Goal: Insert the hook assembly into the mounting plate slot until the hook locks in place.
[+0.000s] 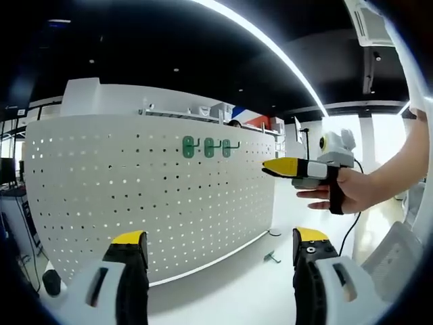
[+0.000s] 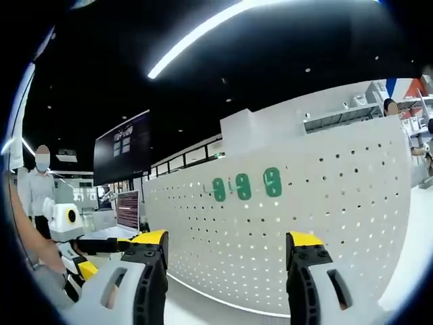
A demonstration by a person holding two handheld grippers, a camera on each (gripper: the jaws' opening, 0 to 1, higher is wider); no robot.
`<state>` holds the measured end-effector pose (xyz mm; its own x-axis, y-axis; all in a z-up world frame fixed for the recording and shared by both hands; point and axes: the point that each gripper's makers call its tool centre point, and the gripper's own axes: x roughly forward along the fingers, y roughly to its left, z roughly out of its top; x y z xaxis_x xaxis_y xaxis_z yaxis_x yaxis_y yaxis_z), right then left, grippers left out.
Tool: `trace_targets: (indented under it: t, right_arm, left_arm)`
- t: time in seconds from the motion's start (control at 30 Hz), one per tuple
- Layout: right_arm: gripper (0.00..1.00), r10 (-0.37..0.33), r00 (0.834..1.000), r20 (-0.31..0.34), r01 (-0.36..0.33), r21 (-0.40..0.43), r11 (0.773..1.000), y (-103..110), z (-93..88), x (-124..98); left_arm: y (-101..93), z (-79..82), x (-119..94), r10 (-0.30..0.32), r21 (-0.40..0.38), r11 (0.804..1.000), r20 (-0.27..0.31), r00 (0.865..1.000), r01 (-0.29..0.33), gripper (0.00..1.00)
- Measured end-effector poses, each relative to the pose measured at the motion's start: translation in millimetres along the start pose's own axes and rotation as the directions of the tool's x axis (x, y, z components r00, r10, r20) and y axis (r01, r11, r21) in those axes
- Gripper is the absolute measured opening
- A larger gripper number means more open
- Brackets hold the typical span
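Green hooks [image 1: 208, 147] seated in a row high on upright white pegboard [image 1: 101, 196], loose hook [image 1: 272, 256] on counter [image 1: 237, 284] near pegboard's base; left claw [image 1: 220, 245] and right claw [image 2: 226, 247] before pegboard, jaws apart, empty.

Both views face the pegboard [image 1: 149, 196] nearby.

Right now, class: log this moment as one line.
pegboard: three green hooks mounted | loose hook on table | left gripper: open, empty | right gripper: open, empty
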<state>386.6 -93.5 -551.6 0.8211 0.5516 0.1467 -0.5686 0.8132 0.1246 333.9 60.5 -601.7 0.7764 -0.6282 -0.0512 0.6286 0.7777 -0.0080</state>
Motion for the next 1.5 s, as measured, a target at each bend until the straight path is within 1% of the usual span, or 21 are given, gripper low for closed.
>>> trace_targets:
  t: [0.17,0.23,0.33,0.4,0.67,0.73,0.93,1.0,1.03,1.07,1.1,1.13,1.17,1.2,1.23,1.27,1.3,1.33,1.4,1.47,1.5]
  right_arm:
    - [0.68,0.029,1.0,-0.007,-0.029,-0.039,0.999,10,-5.5,-16]
    - [0.68,0.035,0.999,-0.011,-0.036,-0.037,0.999,14,-9.3,-25]
    - [0.69,0.028,0.999,-0.02,-0.029,-0.044,0.999,15,-17.6,-36]
    - [0.69,0.021,1.0,-0.023,-0.022,-0.033,0.999,15,-22.1,-44]
    - [0.69,-0.005,0.999,-0.049,0.003,-0.056,0.998,18,-36.2,-65]
    - [0.69,-0.014,0.999,-0.05,0.011,-0.058,0.998,18,-37.9,-68]
    - [0.68,-0.036,0.998,-0.055,0.032,-0.06,0.998,18,-40.2,-76]
    - [0.68,-0.039,0.998,-0.056,0.036,-0.065,0.997,17,-40.1,-78]
    - [0.68,-0.041,0.998,-0.057,0.037,-0.063,0.997,17,-40.0,-79]
    - [0.68,-0.041,0.998,-0.053,0.038,-0.061,0.997,18,-38.6,-79]
    - [0.68,-0.043,0.998,-0.053,0.039,-0.062,0.997,18,-38.6,-80]
    - [0.68,-0.043,0.997,-0.057,0.039,-0.065,0.997,18,-39.7,-81]
    - [0.68,-0.043,0.997,-0.056,0.039,-0.067,0.997,18,-39.5,-81]
    - [0.68,-0.044,0.997,-0.055,0.041,-0.07,0.997,18,-39.2,-82]
    - [0.68,-0.046,0.997,-0.054,0.042,-0.073,0.996,18,-38.8,-83]
    - [0.68,-0.047,0.997,-0.054,0.043,-0.074,0.996,18,-38.9,-83]
    - [0.68,-0.048,0.997,-0.054,0.044,-0.081,0.996,18,-38.5,-84]
    - [0.68,-0.049,0.997,-0.054,0.044,-0.083,0.996,18,-38.2,-84]
    - [0.68,-0.051,0.997,-0.054,0.046,-0.09,0.995,18,-39.0,-85]
    - [0.68,-0.055,0.997,-0.052,0.05,-0.094,0.994,18,-38.4,-86]
    - [0.68,-0.059,0.997,-0.049,0.055,-0.091,0.994,17,-38.2,-87]
  left_arm:
    - [-2.8,-0.4,2,-0.018,-0.002,1.0,-0.005,1.0,0.018,0.91]
    - [-3.8,-0.4,2,-0.022,-0.003,1.0,-0.005,1.0,0.022,0.9]
    - [-6.1,0.5,3,-0.032,-0.014,0.999,0.0,0.999,0.032,0.91]
    - [-7.8,-0.2,4,-0.038,-0.008,0.999,-0.007,0.999,0.038,0.91]
    - [-15.2,-4.4,10,-0.077,0.005,0.997,-0.034,0.996,0.077,0.91]
    - [-18.7,-7.0,14,-0.106,0.014,0.994,-0.055,0.993,0.107,0.9]
    - [-29.6,-14.1,29,-0.204,0.024,0.978,-0.126,0.971,0.209,0.89]
    - [-36.3,-19.8,35,-0.253,0.03,0.965,-0.173,0.952,0.262,0.89]
    - [-41.1,-24.2,39,-0.284,0.028,0.955,-0.205,0.937,0.295,0.88]
    - [-43.8,-25.3,42,-0.3,0.042,0.948,-0.216,0.929,0.316,0.87]
    - [-49.4,-28.4,45,-0.329,0.046,0.936,-0.243,0.913,0.349,0.87]
    - [-51.1,-30.8,48,-0.339,0.049,0.931,-0.26,0.904,0.363,0.87]
    - [-55.4,-34.2,51,-0.364,0.044,0.919,-0.282,0.888,0.391,0.87]
    - [-56.2,-36.5,54,-0.37,0.05,0.915,-0.295,0.881,0.4,0.87]
    - [-59.6,-41.1,58,-0.391,0.05,0.903,-0.322,0.862,0.428,0.87]
    - [-61.7,-44.0,60,-0.402,0.046,0.896,-0.337,0.852,0.441,0.87]
    - [-61.5,-45.6,63,-0.401,0.058,0.893,-0.343,0.849,0.446,0.87]
    - [-64.8,-52.6,65,-0.418,0.055,0.88,-0.38,0.825,0.471,0.87]
    - [-69.0,-58.4,72,-0.433,0.06,0.866,-0.407,0.804,0.496,0.86]
    - [-72.3,-66.6,75,-0.444,0.056,0.852,-0.449,0.776,0.52,0.86]
    - [-74.0,-69.4,77,-0.448,0.062,0.845,-0.462,0.766,0.531,0.85]
